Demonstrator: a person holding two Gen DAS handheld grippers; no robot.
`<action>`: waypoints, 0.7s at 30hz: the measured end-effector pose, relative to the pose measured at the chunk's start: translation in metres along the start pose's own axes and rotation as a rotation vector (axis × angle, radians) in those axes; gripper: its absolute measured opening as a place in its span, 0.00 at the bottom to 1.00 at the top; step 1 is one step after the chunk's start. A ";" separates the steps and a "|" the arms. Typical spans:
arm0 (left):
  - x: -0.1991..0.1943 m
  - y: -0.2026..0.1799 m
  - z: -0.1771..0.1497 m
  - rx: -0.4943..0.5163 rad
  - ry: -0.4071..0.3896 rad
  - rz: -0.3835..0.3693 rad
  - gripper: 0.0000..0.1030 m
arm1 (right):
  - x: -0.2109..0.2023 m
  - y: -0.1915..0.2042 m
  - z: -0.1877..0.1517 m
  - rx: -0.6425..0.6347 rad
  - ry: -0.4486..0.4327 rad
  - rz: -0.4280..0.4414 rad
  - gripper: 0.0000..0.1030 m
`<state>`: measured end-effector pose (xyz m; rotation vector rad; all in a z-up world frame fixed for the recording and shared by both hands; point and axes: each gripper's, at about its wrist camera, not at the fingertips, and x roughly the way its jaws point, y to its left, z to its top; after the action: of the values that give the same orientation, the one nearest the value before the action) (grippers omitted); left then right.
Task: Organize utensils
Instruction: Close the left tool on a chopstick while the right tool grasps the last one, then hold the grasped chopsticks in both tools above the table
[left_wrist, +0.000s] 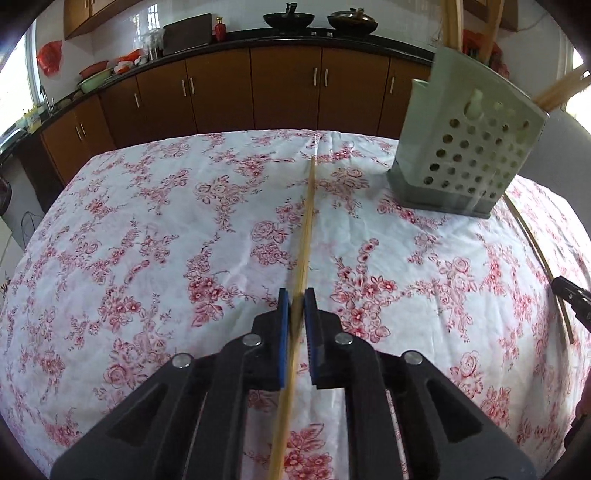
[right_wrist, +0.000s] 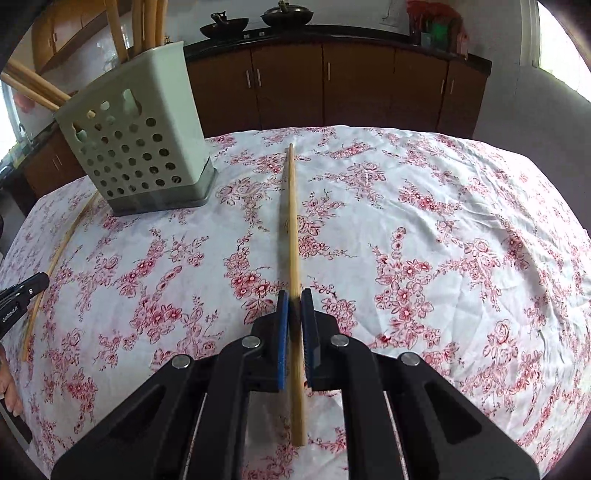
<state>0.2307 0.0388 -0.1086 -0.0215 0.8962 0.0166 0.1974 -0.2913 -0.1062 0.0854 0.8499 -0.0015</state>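
Left claw, low centre of my left view: blue pads nearly together, pinched on a chopstick. That stick runs from the bottom edge up through the jaws toward frame centre, its far end over the floral cloth. I cannot tell whether the far end touches the cloth.

Right claw, low centre of my right view: jaws almost fully closed, clamped on a second chopstick. Its thick end pokes out below the pads; the thin end reaches up to mid-frame above the cloth.

Each claw's stick shows in the other view too: right claw's along the right edge of the left view, with its black tip beside it; left claw's along the left edge of the right view, black tip next to it. I see fingers at the lower left edge of the right view.

Holder: pale, perforated, on a grey base, standing on the cloth at upper right of the left view, upper left of the right view. More sticks stand in it, some leaning out over the rim. Well apart from both claws.

Beyond the table: brown cabinets under a dark counter, two woks on top at upper centre.
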 end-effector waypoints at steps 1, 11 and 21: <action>0.000 0.001 0.001 -0.003 0.000 -0.004 0.12 | 0.001 0.001 0.000 -0.005 -0.009 -0.002 0.08; 0.002 0.007 0.002 -0.020 0.000 -0.023 0.12 | 0.002 -0.005 -0.003 0.008 -0.009 0.015 0.08; 0.001 0.008 0.002 -0.022 0.000 -0.026 0.12 | 0.001 -0.004 -0.003 0.010 -0.009 0.016 0.08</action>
<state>0.2330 0.0467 -0.1085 -0.0533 0.8954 0.0024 0.1955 -0.2955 -0.1095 0.1011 0.8406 0.0086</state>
